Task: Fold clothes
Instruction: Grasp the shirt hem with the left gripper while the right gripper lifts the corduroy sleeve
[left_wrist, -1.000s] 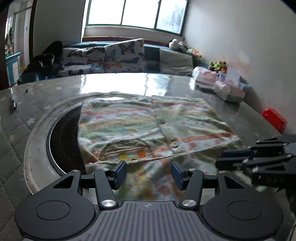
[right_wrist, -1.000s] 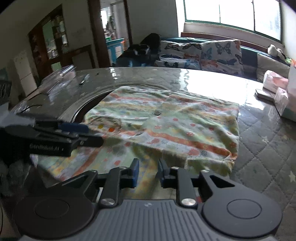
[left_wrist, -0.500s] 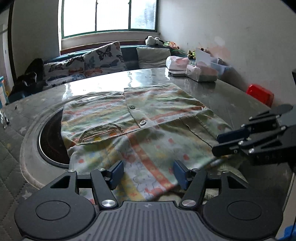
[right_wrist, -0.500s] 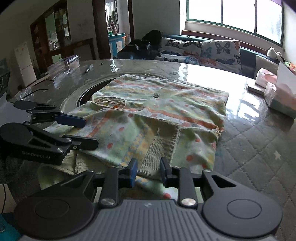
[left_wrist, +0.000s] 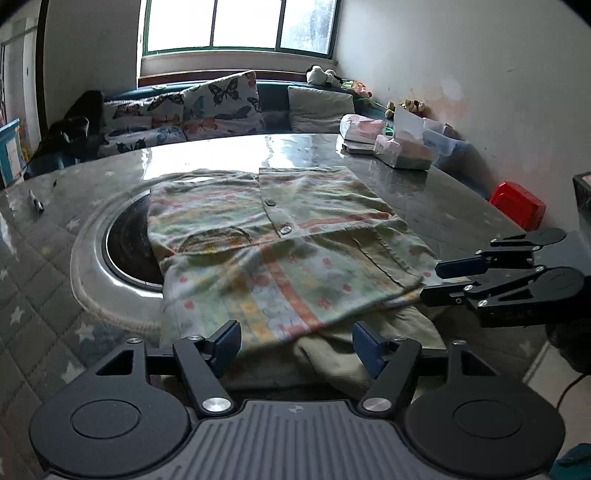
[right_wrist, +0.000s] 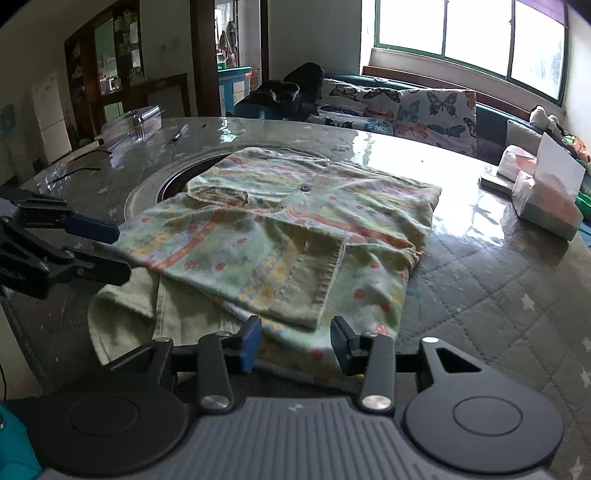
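Shirt (left_wrist: 280, 254) lies flat on the round table (left_wrist: 436, 199), partly over a dark round inset (left_wrist: 125, 247) ringed in metal at 9 o'clock of it in the left wrist view. Its long axis runs from the near table edge toward the window, collar end far, hem end near. The cloth is soft, napped cotton, pale green with orange and yellow stripes and small red dots; two round buttons sit on the front placket, and a ribbed cuff (right_wrist: 317, 280) lies on top of the folded-over near part. The table top is glossy over a quilted, star-printed cover.

Left gripper (left_wrist: 295, 345) has its blue-padded fingers spread apart at 6 o'clock of the shirt, just above the near hem, holding nothing. Right gripper (right_wrist: 297, 341) is likewise spread wide over the near edge, empty. A tissue box (right_wrist: 546, 206) stands at 3 o'clock.
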